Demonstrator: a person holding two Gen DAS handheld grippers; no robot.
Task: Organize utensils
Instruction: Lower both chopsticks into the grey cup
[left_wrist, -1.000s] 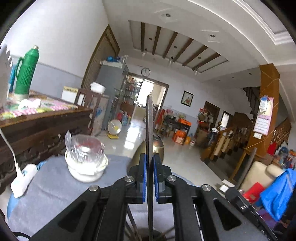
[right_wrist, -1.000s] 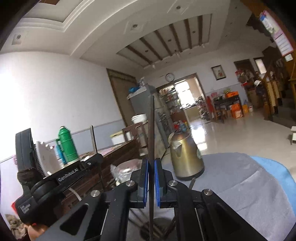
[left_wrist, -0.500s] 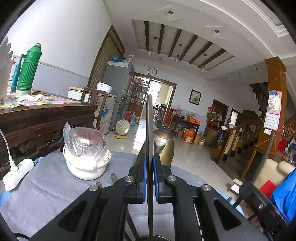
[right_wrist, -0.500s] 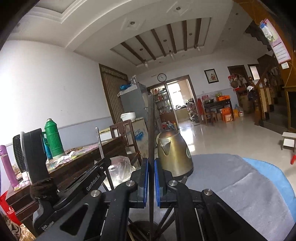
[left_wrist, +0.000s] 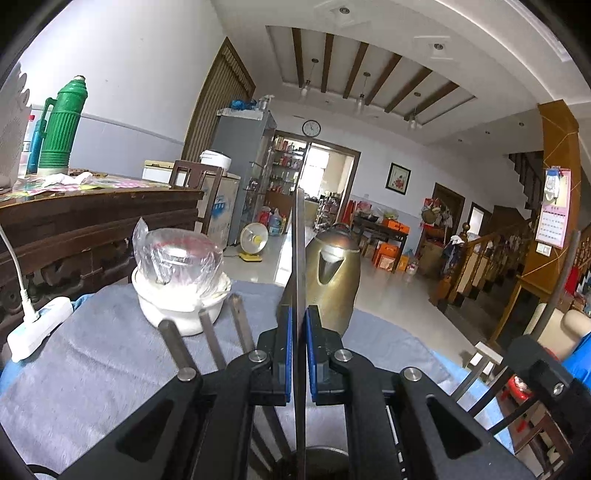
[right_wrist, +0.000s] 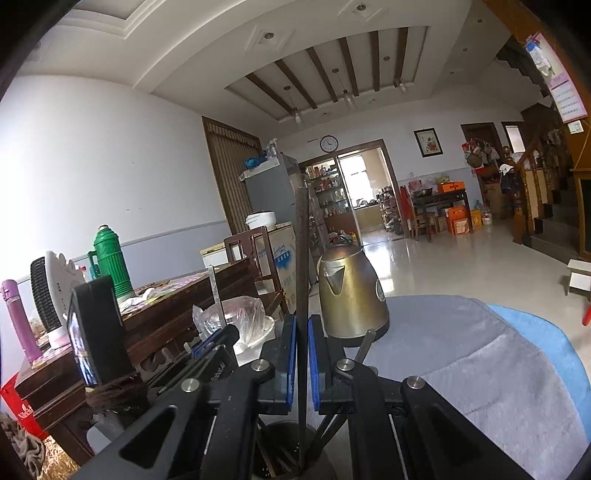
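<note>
Left gripper (left_wrist: 300, 354) pinches utensil (left_wrist: 300, 258) upright; right gripper (right_wrist: 303, 354) likewise (dark utensil (right_wrist: 302, 258)).

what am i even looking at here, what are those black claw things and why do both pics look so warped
These are two hand-held grippers, not a robot arm: a person carries one in each hand. Each has a wide-angle camera looking along its two fingers, which bends the room.

One picture is from the left gripper, the other from the right gripper. The black arms with blue pads are the fingers. Each gripper is shut on a thin metal utensil handle standing upright; its lower end reaches down toward a dark utensil holder below, where other handles lean.

On the grey cloth stand a brass-coloured kettle and a white pot wrapped in clear plastic. A white power strip lies at the edge.
</note>
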